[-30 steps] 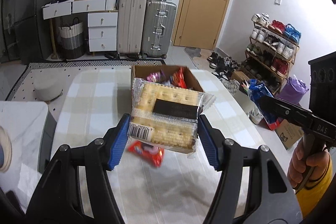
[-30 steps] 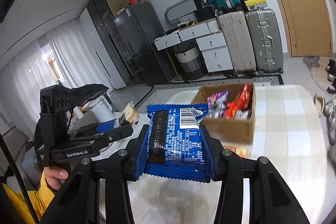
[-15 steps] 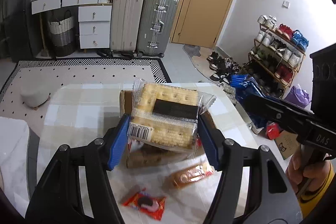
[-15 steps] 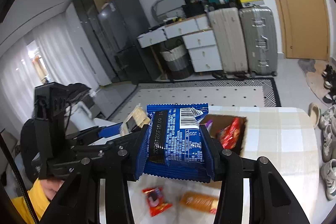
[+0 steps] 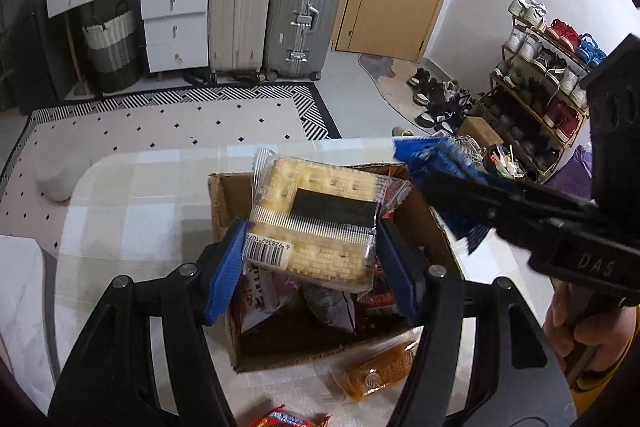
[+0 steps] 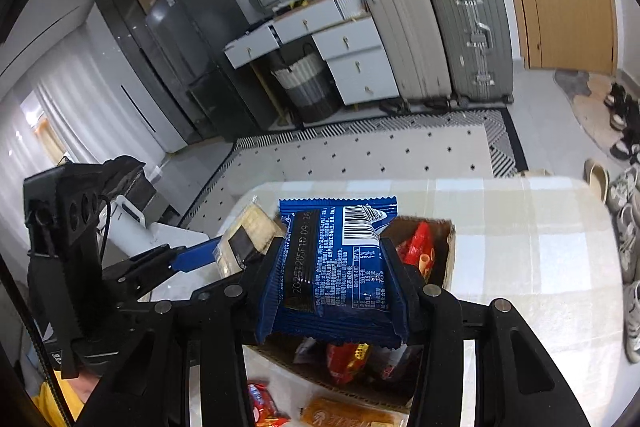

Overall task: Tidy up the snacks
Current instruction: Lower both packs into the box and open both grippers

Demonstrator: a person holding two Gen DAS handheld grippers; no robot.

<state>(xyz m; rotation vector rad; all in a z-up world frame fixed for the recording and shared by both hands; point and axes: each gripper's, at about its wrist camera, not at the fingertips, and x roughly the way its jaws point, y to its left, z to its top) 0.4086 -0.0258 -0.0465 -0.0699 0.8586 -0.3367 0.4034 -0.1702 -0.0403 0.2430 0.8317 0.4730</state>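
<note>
Both wrist cameras look steeply down, close over one cardboard box (image 5: 224, 195).

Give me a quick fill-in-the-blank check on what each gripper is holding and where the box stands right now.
1. The left gripper is shut on a clear pack of ____.
2. The right gripper is shut on a ____ snack packet.
3. Both packs hang above the open cardboard ____.
4. An orange packet lies on the table, ____ the box.

Missing words: crackers; blue; box; outside

Home: suitcases (image 5: 276, 7), shoe rack (image 5: 548, 75), fridge (image 6: 192, 59), rug (image 5: 168, 123).
</note>
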